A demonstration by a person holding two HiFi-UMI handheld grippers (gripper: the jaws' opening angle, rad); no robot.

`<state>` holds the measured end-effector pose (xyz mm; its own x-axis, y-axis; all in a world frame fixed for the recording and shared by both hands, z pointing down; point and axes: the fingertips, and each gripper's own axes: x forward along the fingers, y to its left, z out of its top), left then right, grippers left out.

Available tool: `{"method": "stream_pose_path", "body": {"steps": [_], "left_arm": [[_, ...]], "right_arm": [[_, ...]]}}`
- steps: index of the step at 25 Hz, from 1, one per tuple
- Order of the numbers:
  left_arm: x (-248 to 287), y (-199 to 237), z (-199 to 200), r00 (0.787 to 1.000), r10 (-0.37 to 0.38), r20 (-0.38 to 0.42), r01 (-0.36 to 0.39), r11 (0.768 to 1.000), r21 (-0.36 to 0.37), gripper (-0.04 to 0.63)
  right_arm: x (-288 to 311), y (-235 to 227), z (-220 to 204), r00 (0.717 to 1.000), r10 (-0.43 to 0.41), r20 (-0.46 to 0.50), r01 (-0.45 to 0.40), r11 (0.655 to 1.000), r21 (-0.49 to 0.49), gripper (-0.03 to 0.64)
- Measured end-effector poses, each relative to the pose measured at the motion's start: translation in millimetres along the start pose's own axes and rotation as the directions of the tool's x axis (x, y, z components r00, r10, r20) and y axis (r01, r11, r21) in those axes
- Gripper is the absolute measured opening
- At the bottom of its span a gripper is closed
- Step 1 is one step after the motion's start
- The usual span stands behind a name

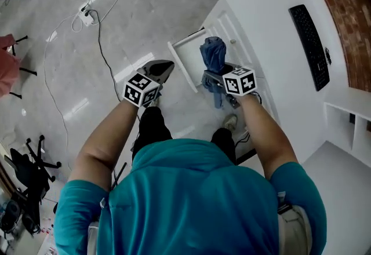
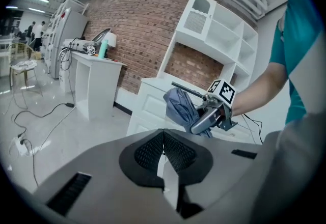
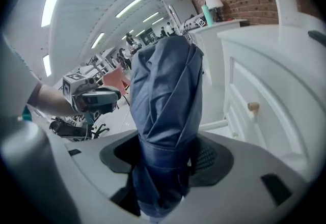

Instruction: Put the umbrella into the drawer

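- Shoulders in a teal shirt [image 1: 191, 196] fill the bottom of the head view, with both bare forearms reaching forward.
- The left hand-held gripper [image 1: 159, 68] is out over the floor. In its own view its ribbed pads meet, pressed together with nothing between them.
- The right hand-held gripper [image 1: 213, 79] is clamped on a folded blue umbrella [image 3: 165, 90]. The jaws grip the lower end of the bundle, beside its wrap strap, and the rest stands out along the jaws.
- In the head view the umbrella lies over the mouth of the open white drawer [image 1: 183, 62]. The views do not settle whether it touches the drawer.
- The drawer is pulled out from a white cabinet [image 1: 223, 22], whose other fronts are closed. One small round knob [image 3: 252, 108] shows in the right gripper view.
- The cabinet's top forms a white counter [image 1: 261, 10], with a black keyboard [image 1: 309, 45] lying on it.
- Further out, black and white cables run over the pale floor [image 1: 133, 16] to a white power strip [image 1: 87, 14].
- A brick wall [image 2: 137, 29] stands behind the furniture.
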<state>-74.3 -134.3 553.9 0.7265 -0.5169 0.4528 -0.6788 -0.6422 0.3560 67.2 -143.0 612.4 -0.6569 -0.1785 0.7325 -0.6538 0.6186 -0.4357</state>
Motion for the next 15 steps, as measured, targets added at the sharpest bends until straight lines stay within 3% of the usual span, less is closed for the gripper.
{"method": "stream_pose_path", "body": {"steps": [3, 6, 15], "left_arm": [[25, 7, -29, 0.996, 0.08, 0.033, -0.078, 0.994, -0.079, 0.015], [52, 11, -56, 0.993, 0.112, 0.031, -0.108, 0.988, -0.107, 0.015], [127, 39, -131, 0.999, 0.036, -0.025, -0.037, 0.997, -0.065, 0.015]], "right_arm": [[41, -28, -37, 0.995, 0.067, -0.072, -0.064, 0.997, 0.034, 0.277], [76, -53, -67, 0.99, 0.088, -0.111, -0.081, 0.994, 0.067, 0.278], [178, -133, -117, 0.987, 0.086, -0.135, -0.049, 0.965, 0.259, 0.276]]}}
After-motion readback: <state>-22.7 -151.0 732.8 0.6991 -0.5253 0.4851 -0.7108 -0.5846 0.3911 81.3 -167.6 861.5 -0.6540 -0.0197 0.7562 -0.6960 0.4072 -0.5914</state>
